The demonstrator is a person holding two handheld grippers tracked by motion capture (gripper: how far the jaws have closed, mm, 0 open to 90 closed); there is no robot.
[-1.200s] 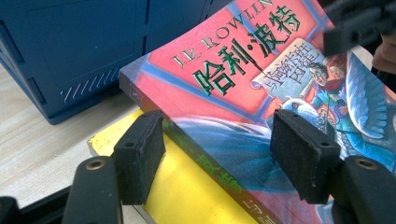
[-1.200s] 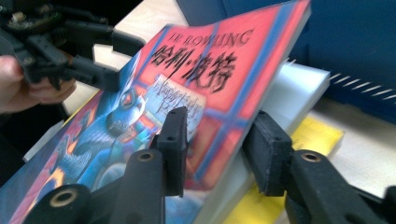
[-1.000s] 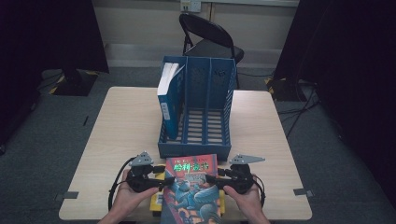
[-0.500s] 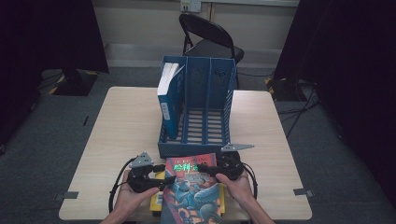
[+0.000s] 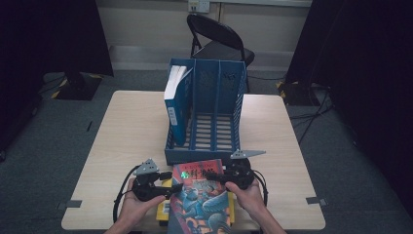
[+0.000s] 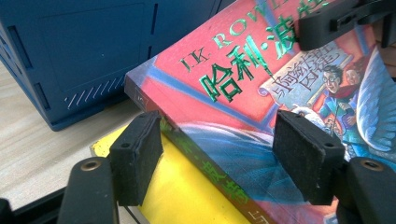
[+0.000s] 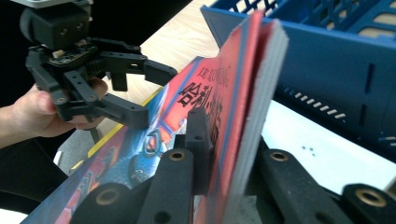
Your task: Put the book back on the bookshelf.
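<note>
By the blue slotted rack [image 5: 209, 122], right hand-held gripper [image 5: 217, 178] pinching glossy paperback [image 5: 202, 197] — left hand-held gripper [image 5: 173, 181] wide.

The red book [image 5: 202, 197] runs off the bottom edge of the high view, so its near end is cut away. It covers most of the yellow book [image 5: 163, 210] beneath it, which shows as a strip at the left and a sliver at the right. In the left gripper view the red book's title is cut by the top edge, and the yellow book's [image 6: 187, 196] cover text is hidden. In the right gripper view the right tongs [image 7: 224, 140] have their far pad hidden behind the book's page edges. The label on the blue book [image 5: 174, 105] in the rack [image 5: 214, 112] is too small to read.
</note>
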